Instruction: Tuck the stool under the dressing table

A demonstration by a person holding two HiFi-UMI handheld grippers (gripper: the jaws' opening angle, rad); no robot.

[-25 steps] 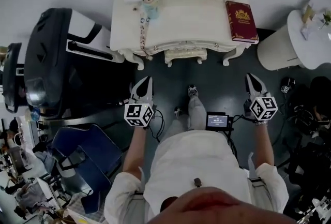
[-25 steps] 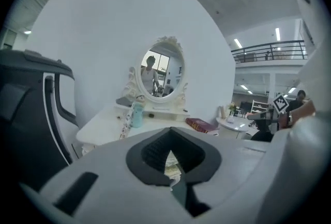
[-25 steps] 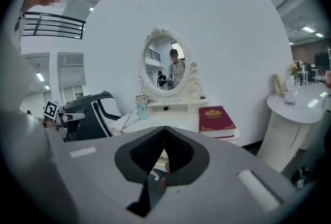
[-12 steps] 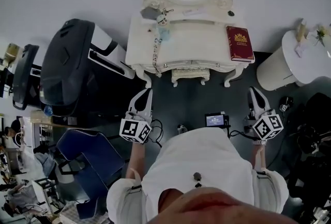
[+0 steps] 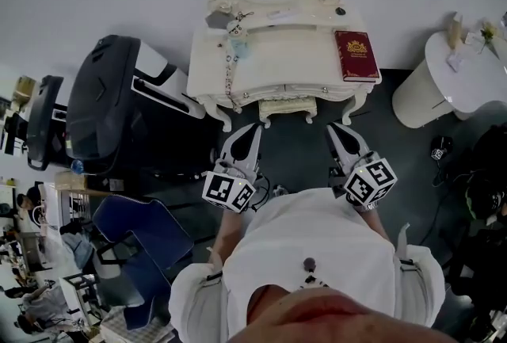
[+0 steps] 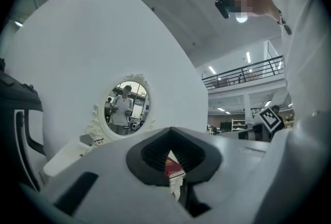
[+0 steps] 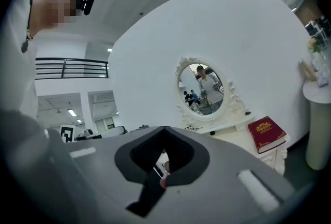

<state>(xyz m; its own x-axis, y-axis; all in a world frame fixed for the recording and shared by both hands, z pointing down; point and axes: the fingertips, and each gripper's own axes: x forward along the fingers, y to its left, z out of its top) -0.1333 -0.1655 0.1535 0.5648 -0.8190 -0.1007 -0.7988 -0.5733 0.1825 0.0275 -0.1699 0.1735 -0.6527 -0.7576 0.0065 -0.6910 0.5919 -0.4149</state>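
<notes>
1. Our left hand-held gripper (image 5: 252,130) and right hand-held gripper (image 5: 337,129) are both clenched, empty, held level before us
2. The stool (image 5: 287,107) sits tucked under the surface (image 5: 277,64), between its legs; we judge the task done
3. A careless forward swing could knock the red book (image 5: 356,55) or beads (image 5: 230,64) off
4. Stool and surface: cream, hard, carved, curled legs; book stiff, flat
</notes>
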